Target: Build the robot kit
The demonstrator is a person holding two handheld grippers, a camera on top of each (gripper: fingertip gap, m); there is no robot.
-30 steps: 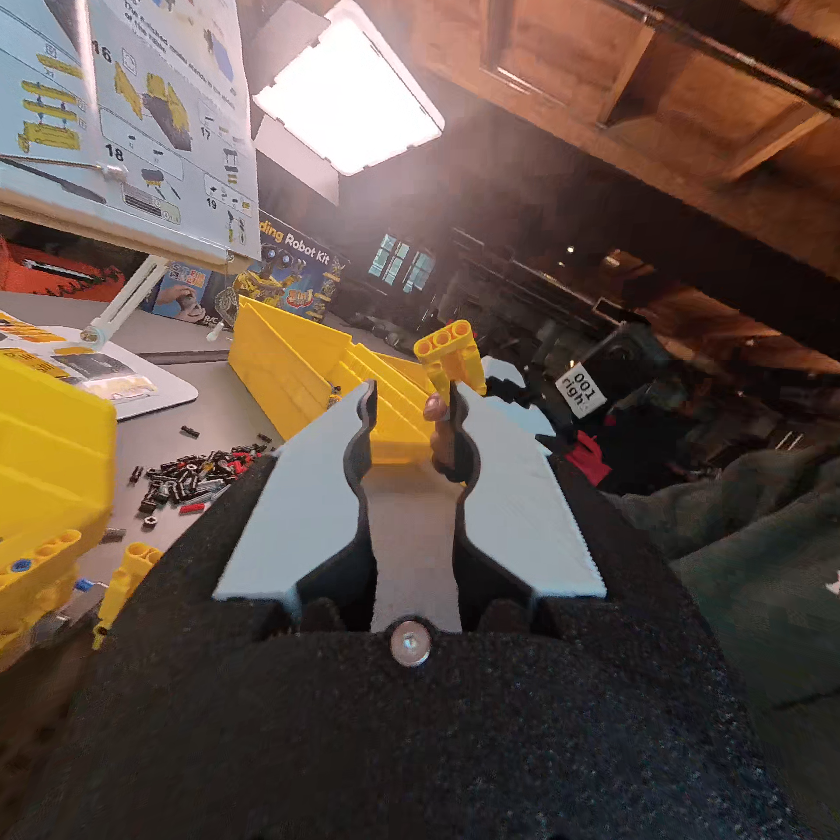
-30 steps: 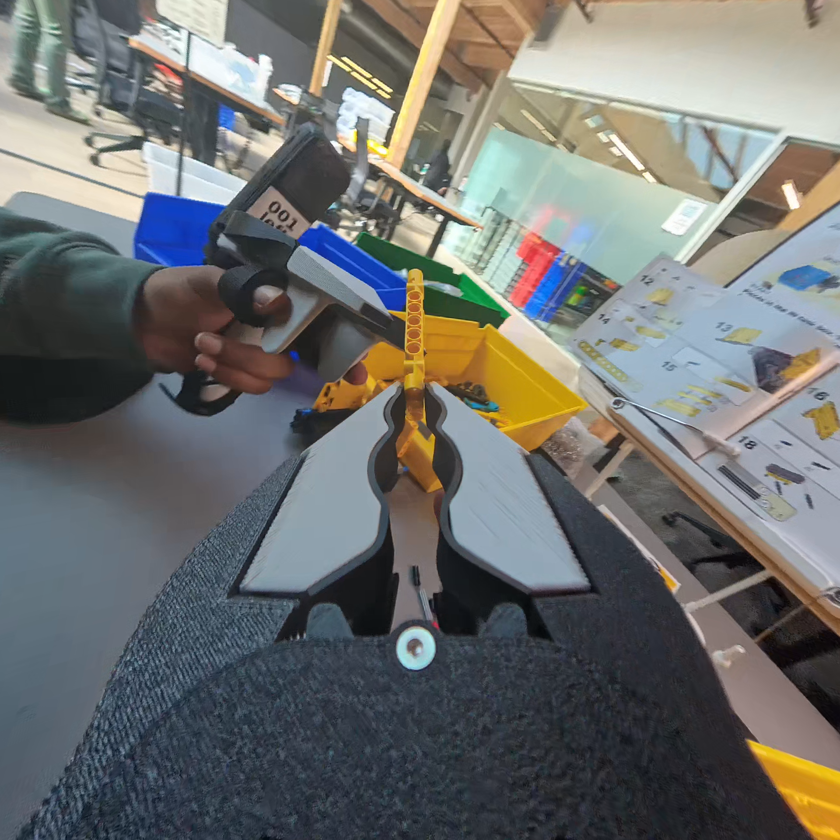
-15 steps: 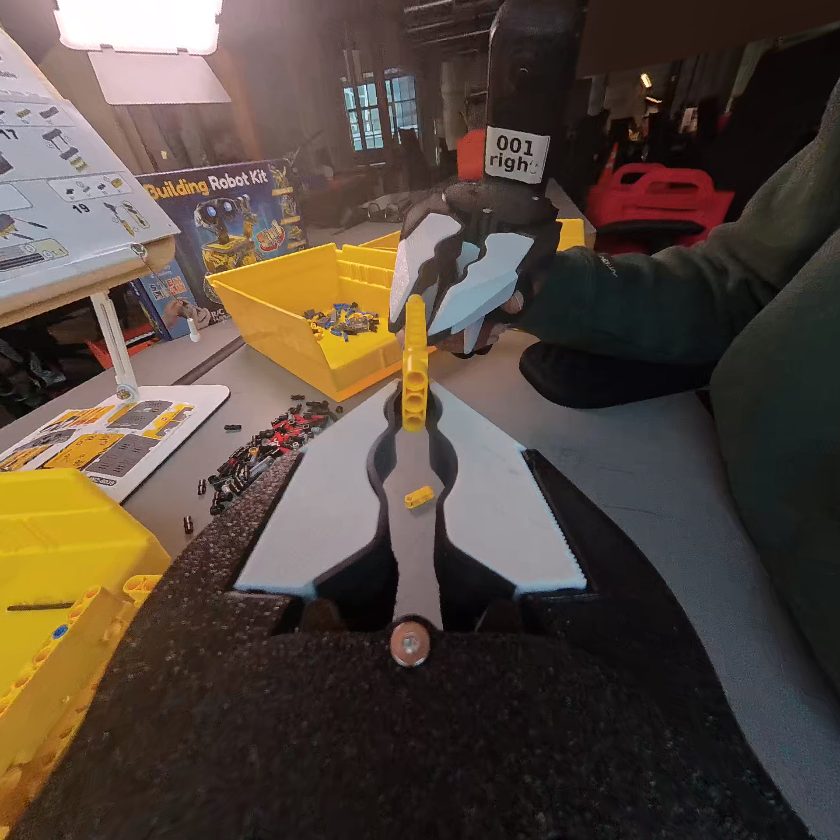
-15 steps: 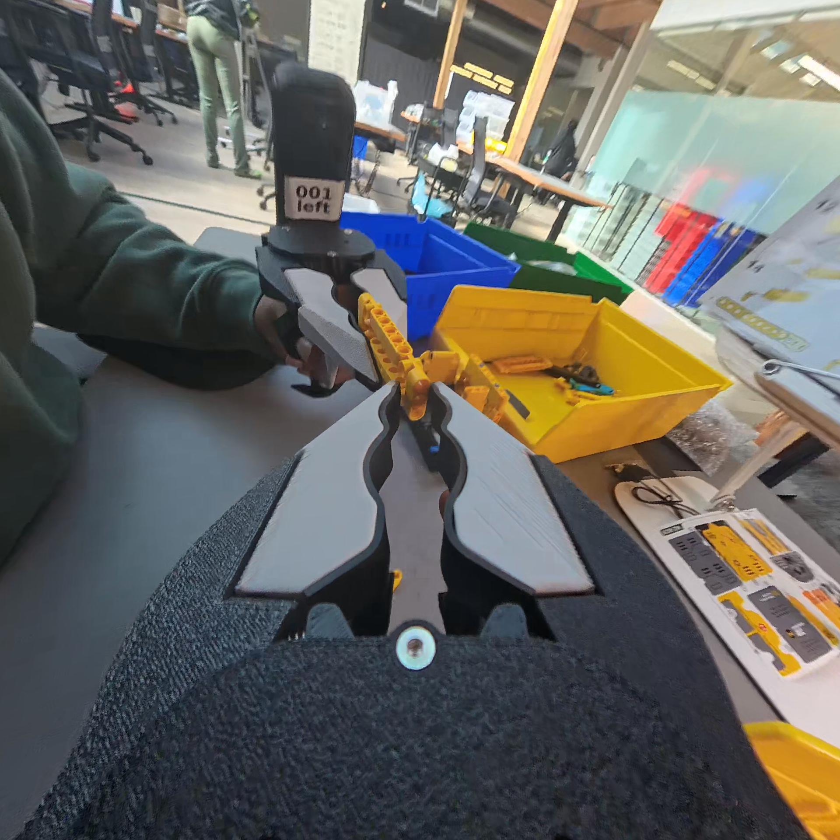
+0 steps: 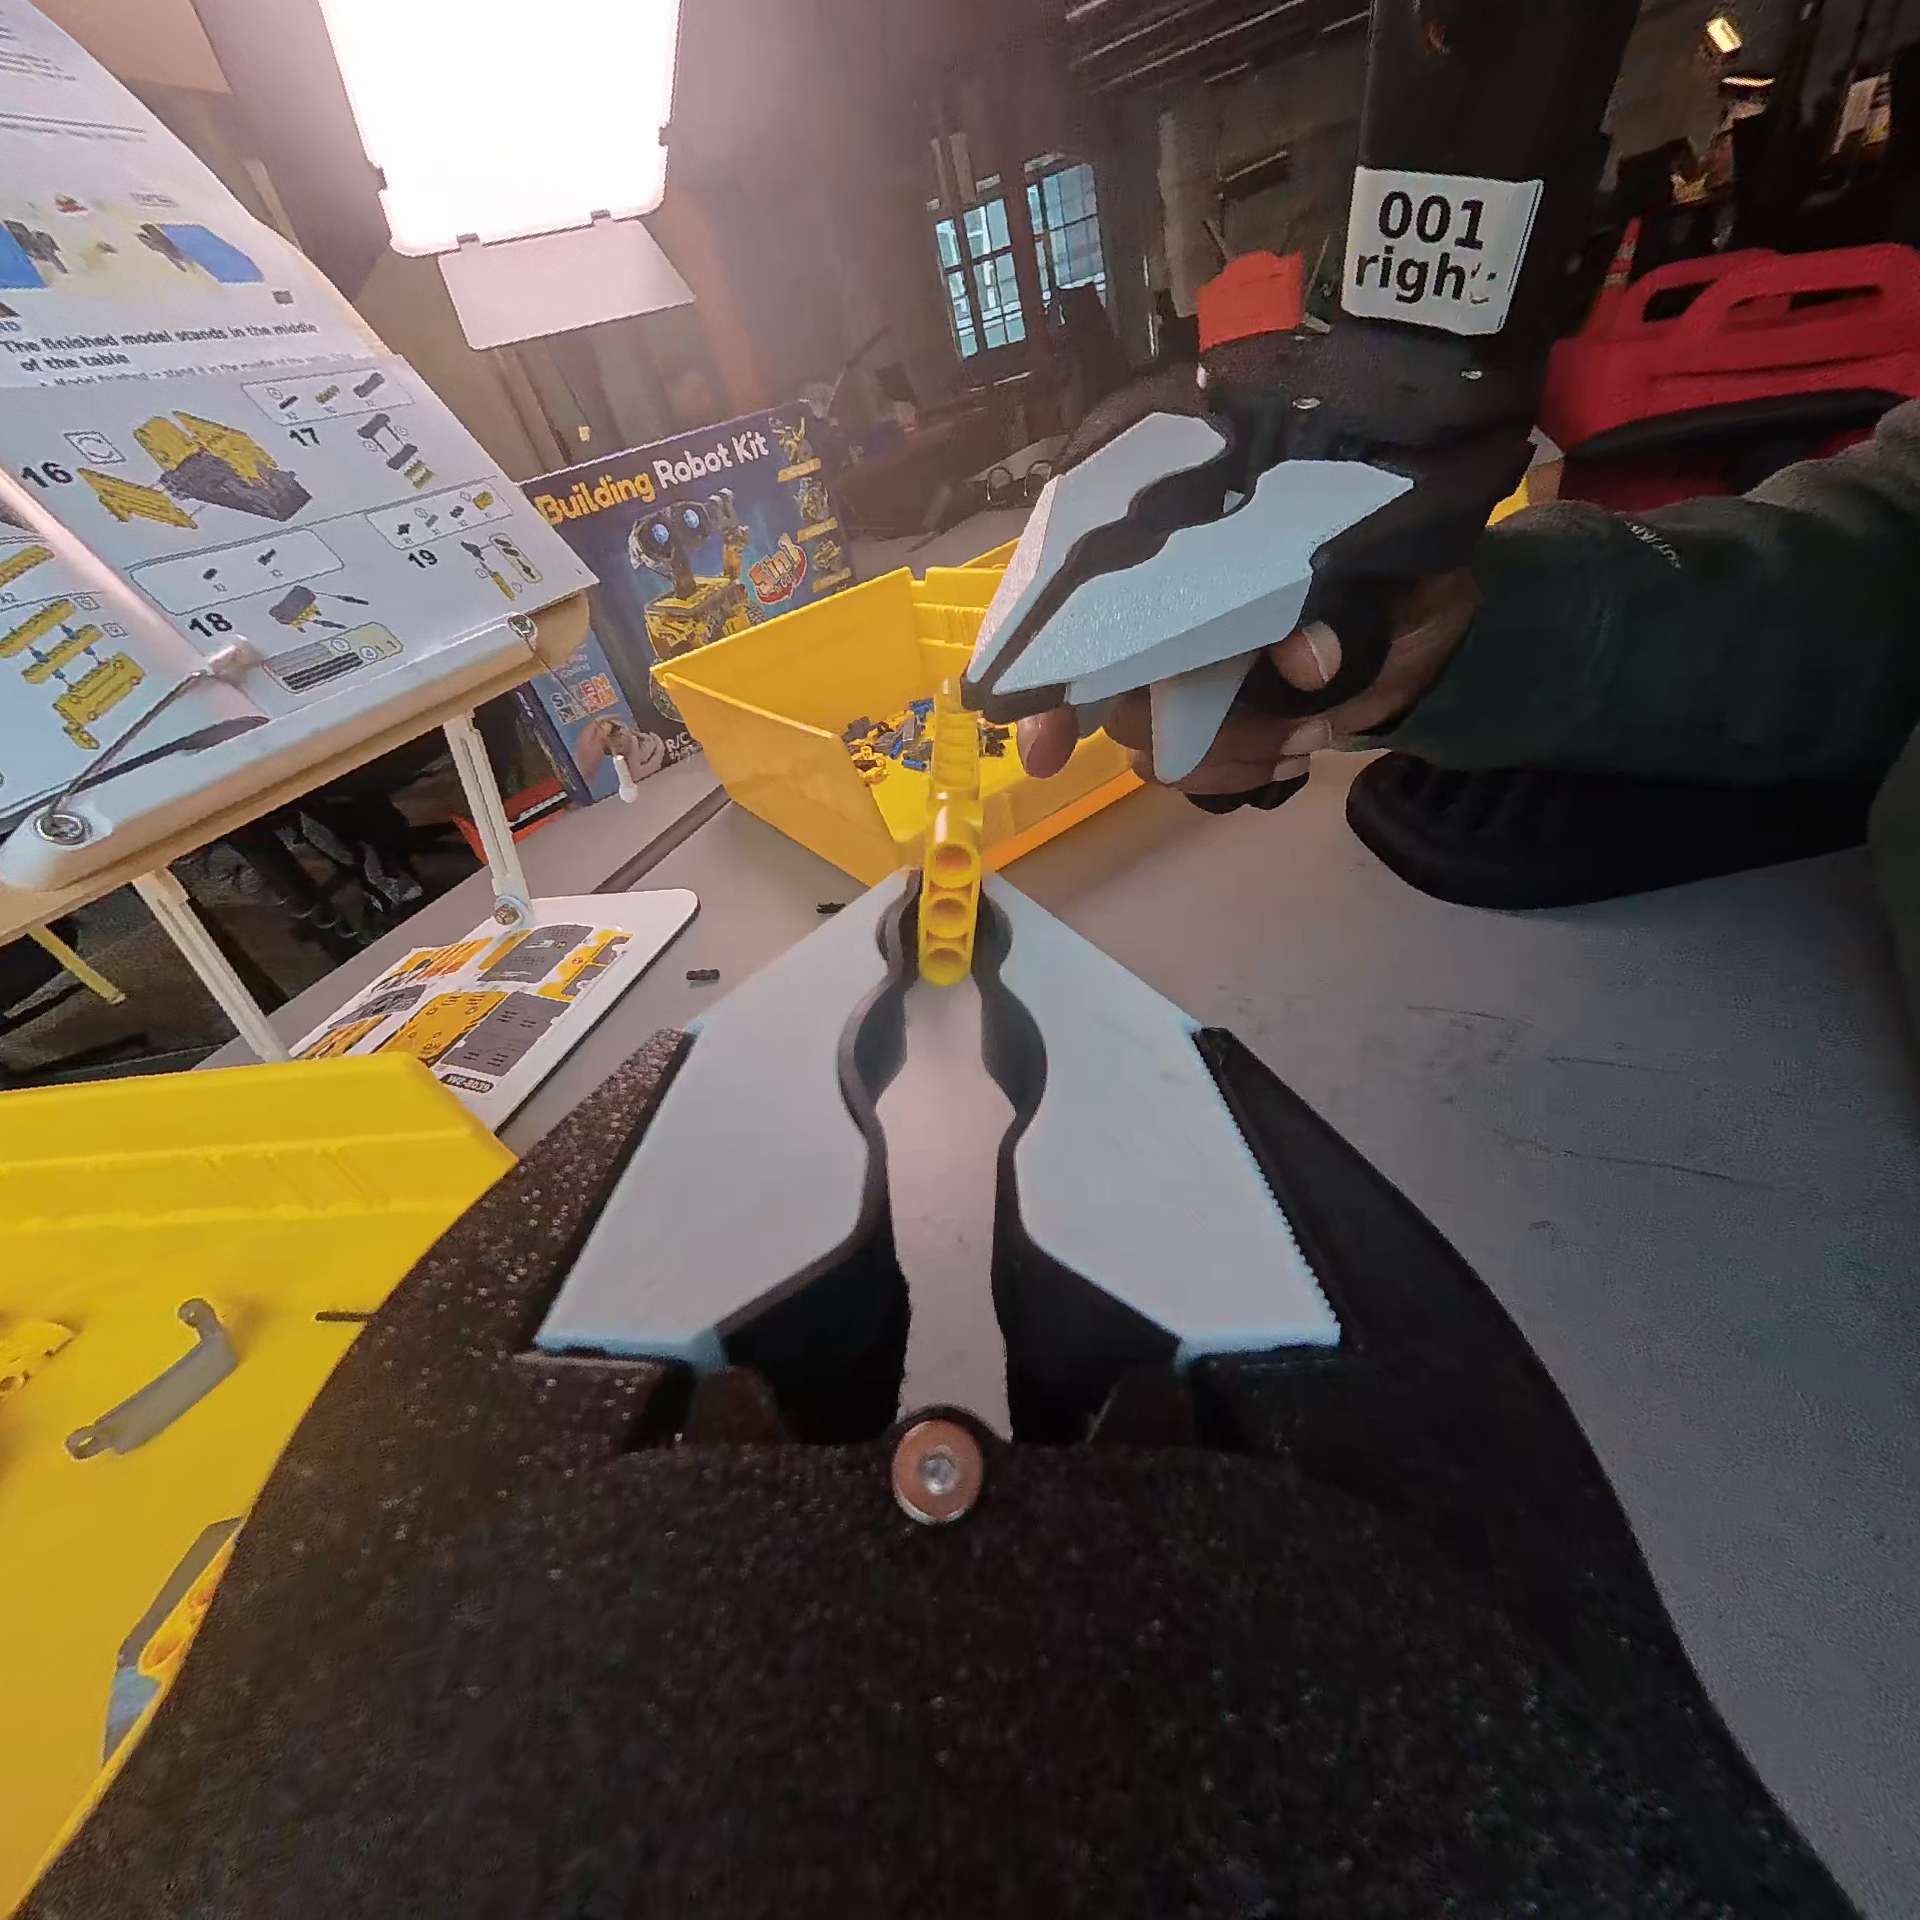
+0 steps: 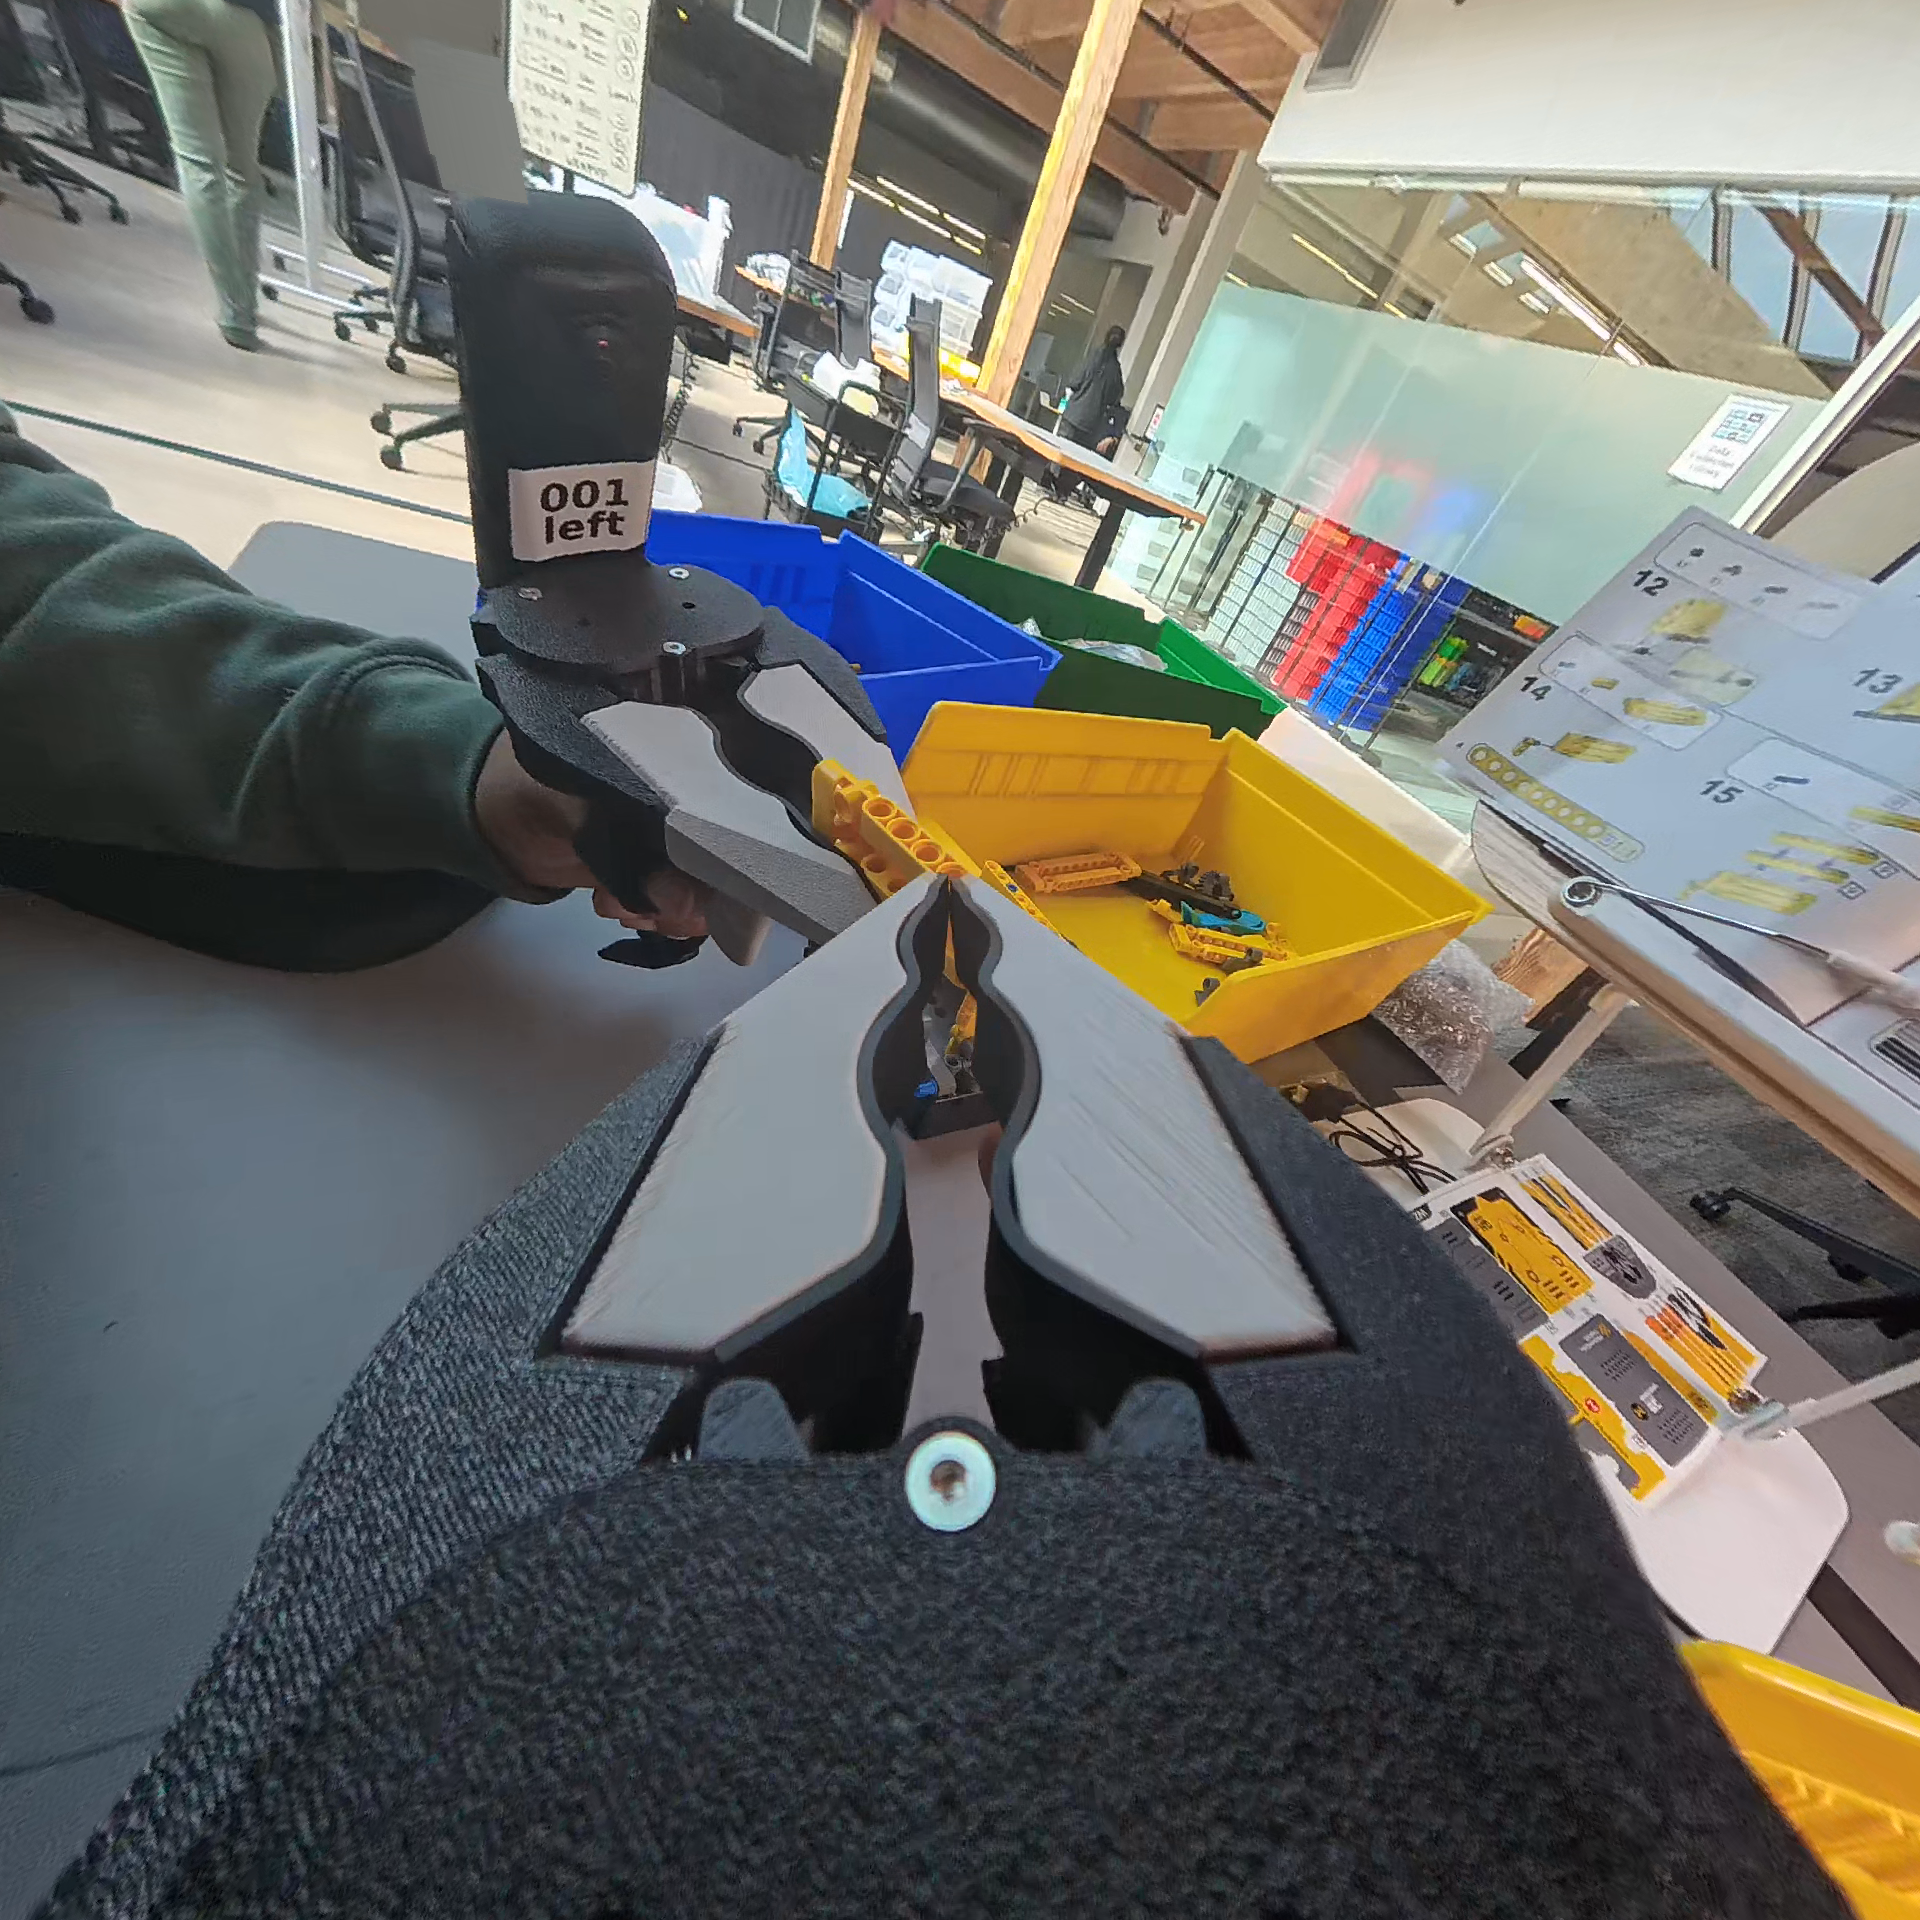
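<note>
My left gripper (image 5: 948, 891) is shut on the near end of a yellow beam with round holes (image 5: 948, 920). The beam runs forward, above the grey table (image 5: 1558, 1143). My right gripper (image 5: 979, 702), held by a hand in a dark green sleeve, is shut on its thin far end. In the right wrist view my right gripper (image 6: 948, 885) meets the beam (image 6: 868, 808) at its tips, and the left gripper (image 6: 883, 844) clamps the beam from the left. Small yellow, black and blue parts (image 6: 951, 1060) show through the gap under my right fingers; I cannot tell whether they are held.
A yellow bin of small parts (image 5: 821, 717) (image 6: 1340, 862) stands just behind the grippers, with a blue bin (image 6: 914, 634) and a green bin (image 6: 1122, 655) beyond. An instruction board on a stand (image 5: 260, 499) (image 6: 1714, 748), a parts sheet (image 5: 499, 977), a kit box (image 5: 707, 540) and another yellow bin (image 5: 156, 1299) are nearby. My left and right fingertips are right by each other.
The left view has swung down from the ceiling to the table. The two grippers have come closer together. The beam has tipped from upright to lying between them.
</note>
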